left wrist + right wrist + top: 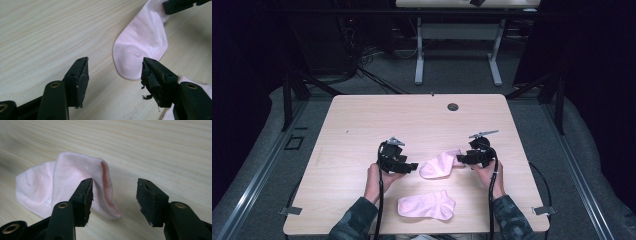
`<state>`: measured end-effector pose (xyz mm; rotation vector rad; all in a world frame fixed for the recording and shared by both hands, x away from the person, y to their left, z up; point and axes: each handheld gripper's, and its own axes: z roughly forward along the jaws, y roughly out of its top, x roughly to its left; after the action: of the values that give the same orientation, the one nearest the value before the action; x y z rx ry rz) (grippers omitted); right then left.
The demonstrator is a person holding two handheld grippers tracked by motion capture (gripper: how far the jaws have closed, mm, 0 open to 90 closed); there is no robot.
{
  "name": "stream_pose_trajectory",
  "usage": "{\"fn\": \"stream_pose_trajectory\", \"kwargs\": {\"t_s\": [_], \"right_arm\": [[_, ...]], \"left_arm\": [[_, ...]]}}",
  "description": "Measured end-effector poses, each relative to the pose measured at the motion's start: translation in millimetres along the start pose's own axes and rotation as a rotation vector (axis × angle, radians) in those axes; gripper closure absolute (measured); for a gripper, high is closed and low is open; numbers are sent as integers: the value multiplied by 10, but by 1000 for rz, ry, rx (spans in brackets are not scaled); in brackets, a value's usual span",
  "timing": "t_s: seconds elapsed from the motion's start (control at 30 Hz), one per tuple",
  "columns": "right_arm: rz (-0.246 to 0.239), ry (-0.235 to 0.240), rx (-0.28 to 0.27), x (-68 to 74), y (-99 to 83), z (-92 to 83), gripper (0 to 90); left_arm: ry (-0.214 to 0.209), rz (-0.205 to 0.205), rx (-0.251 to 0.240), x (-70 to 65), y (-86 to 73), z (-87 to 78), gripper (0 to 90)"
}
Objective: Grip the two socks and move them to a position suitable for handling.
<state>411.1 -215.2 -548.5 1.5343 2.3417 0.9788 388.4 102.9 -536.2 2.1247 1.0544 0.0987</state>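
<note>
Far sock point(439, 165) lies flat on worktop point(362, 120) between both grippers, near sock point(427, 205) below it. Left gripper point(115, 72) jaws apart, empty, at toe. Right gripper point(114, 192) jaws apart, empty, beside raised cuff. Next: lift clear before reaching for near sock; avoid snagging cuff.

High view: fixed overhead, facing forward and down over the whole counter point(362, 115), far off. Left gripper view: low, close to the counter, looks along its own jaws at the toe of the pink sock point(142, 47). Right gripper view: equally close, faces the same sock's cuff end. All three share that sock.
</note>
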Motion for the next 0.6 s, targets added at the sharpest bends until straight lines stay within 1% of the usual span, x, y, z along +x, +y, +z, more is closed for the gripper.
{"fn": "stream_pose_trajectory", "kwargs": {"t_s": [0.03, 0.07, 0.1, 0.13, 0.17, 0.2, 0.23, 0.27, 0.3, 0.33, 0.37, 0.4, 0.43, 0.47, 0.5, 0.53, 0.6], "right_arm": [[0, 0, 0, 0, 0, 0, 459], [-11, 0, -17, -3, 1, -21, 463], [-22, 6, -23, -3, 3, -42, 474], [-39, 15, -17, 6, 5, -46, 482], [-65, 25, 7, 20, 3, -36, 506], [-74, 38, 56, 31, -12, 19, 537], [-74, 38, 56, 31, -12, 19, 537], [-84, 43, 67, 27, -27, 48, 589], [-88, 35, 82, 27, -43, 74, 630], [-90, 28, 92, 30, -57, 86, 670], [-87, 40, 81, 38, -75, 87, 712], [-91, 28, 75, 49, -88, 87, 727], [-98, 26, 75, 58, -97, 72, 749], [-92, 25, 65, 69, -107, 65, 755], [-100, 27, 72, 77, -111, 53, 757], [-109, 23, 70, 90, -117, 47, 769], [-108, 16, 64, 101, -121, 46, 775]], "left_arm": [[9, -4, 1, -16, 3, 20, 383], [16, 5, 2, -32, 7, 42, 377], [12, 6, 6, -50, 10, 64, 372], [18, 6, 7, -78, 12, 99, 372], [19, 17, 16, -92, 17, 115, 381], [1, 33, 32, -141, 23, 178, 431], [1, 33, 32, -141, 23, 178, 461], [-7, 39, 40, -169, 27, 211, 461], [-5, 47, 44, -196, 33, 248, 491], [6, 66, 58, -220, 44, 278, 503], [4, 78, 68, -243, 53, 309, 514], [11, 85, 78, -270, 62, 349, 523], [23, 100, 86, -286, 67, 369, 523], [25, 111, 98, -312, 72, 411, 524], [26, 118, 105, -325, 73, 436, 525], [52, 149, 126, -375, 74, 501, 534], [56, 156, 134, -387, 74, 529, 543]]}}
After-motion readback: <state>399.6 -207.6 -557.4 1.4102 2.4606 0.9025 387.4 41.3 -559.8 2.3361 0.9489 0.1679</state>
